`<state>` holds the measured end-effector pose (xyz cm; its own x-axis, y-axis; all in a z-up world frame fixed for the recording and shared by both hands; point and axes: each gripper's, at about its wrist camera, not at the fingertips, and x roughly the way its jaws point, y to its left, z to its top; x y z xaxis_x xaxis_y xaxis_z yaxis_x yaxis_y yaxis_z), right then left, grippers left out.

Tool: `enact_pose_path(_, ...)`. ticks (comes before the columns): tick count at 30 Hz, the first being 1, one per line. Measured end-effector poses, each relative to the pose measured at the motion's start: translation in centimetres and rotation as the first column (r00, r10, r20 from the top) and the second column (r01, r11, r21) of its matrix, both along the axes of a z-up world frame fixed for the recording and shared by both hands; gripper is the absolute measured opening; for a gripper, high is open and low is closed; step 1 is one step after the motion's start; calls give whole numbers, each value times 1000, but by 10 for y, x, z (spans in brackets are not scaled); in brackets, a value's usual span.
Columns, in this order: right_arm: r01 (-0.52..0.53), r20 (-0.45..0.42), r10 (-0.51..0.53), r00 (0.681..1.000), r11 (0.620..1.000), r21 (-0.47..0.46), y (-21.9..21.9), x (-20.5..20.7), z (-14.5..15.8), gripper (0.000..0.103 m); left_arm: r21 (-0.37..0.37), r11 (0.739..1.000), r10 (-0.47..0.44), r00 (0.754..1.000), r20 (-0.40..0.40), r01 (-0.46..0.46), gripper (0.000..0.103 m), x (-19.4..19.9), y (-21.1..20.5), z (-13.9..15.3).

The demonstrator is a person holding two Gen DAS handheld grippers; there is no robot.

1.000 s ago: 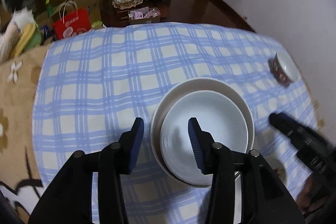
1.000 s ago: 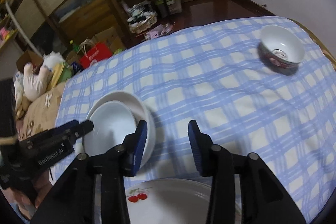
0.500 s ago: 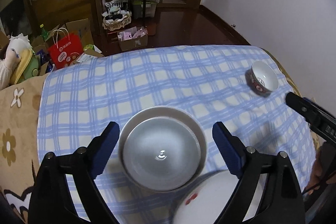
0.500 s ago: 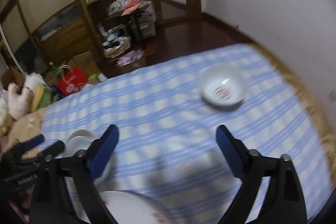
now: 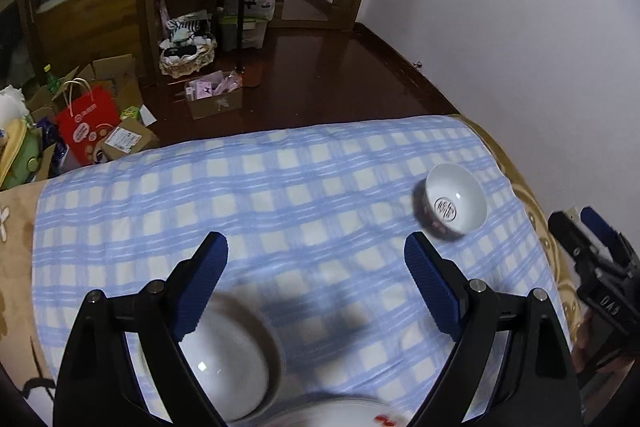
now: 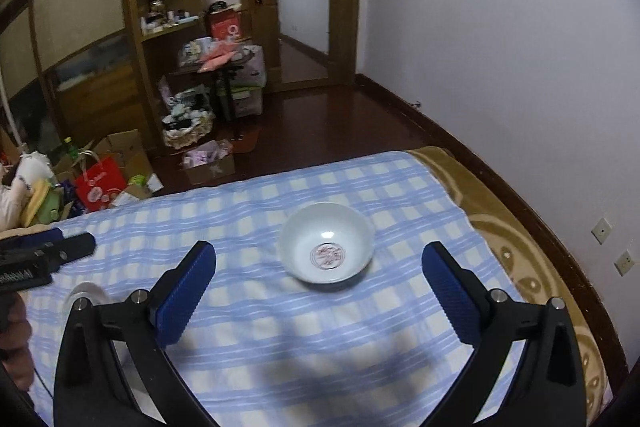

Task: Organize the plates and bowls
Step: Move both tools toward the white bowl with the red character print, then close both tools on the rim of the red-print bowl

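Blue-checked cloth point(image 6: 360, 367) soft under patterned bowl point(image 6: 326, 253), lying ahead of my right gripper point(image 6: 318, 293); both grippers' fingers just spread wide, nothing between. Left gripper point(image 5: 316, 287) above nested white bowls point(image 5: 224, 359). My worry: bowl tipping on grab.

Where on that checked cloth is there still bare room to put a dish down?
The whole far half of the cloth lies bare, from its left edge to the small bowl. The near edge is crowded: stacked white bowls beside a plate.
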<state>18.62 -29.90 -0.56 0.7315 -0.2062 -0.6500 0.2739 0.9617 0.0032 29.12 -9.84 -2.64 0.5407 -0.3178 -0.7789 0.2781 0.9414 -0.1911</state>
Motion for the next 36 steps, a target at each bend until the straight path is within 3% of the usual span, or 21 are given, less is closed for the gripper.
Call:
enact_pose_path(6, 30, -33, -28, 999, 998, 55, -41, 18, -24, 103, 52, 996, -75, 997, 29, 74, 89, 22, -51, -4)
enact_pose_path(13, 84, -61, -79, 995, 993, 82, -84, 37, -54, 103, -9, 986, -164, 986, -25, 164, 89, 58, -108, -14)
enact_pose_path(19, 105, -96, -95, 991, 989, 101, -111, 50, -76, 102, 66, 973, -219, 975, -27, 220, 89, 70, -157, -33)
enact_pose_path(24, 92, -122, -79, 989, 990, 107, -121, 64, -92, 99, 111, 966, -229, 971, -65, 235, 89, 72, -182, -58)
enact_pose_path(26, 79, -134, -63, 989, 990, 117, -123, 70, -98, 93, 130, 963, -230, 971, -72, 237, 89, 71, -188, -68)
enact_pose_path(30, 74, -150, -48, 987, 981, 178, -129, 79, -110, 87, 107, 974, -186, 976, -117, 199, 88, 79, -188, -88)
enact_pose_path(33, 76, -164, -35, 986, 966, 248, -132, 83, -120, 81, 136, 980, -130, 983, -130, 147, 82, 84, -188, -100)
enact_pose_path(35, 92, -180, -40, 983, 954, 286, -134, 85, -126, 77, 124, 982, -124, 977, -172, 146, 81, 89, -188, -111)
enact_pose_path(36, 91, -176, -38, 984, 950, 298, -134, 85, -128, 73, 115, 983, -118, 975, -188, 141, 75, 91, -188, -116)
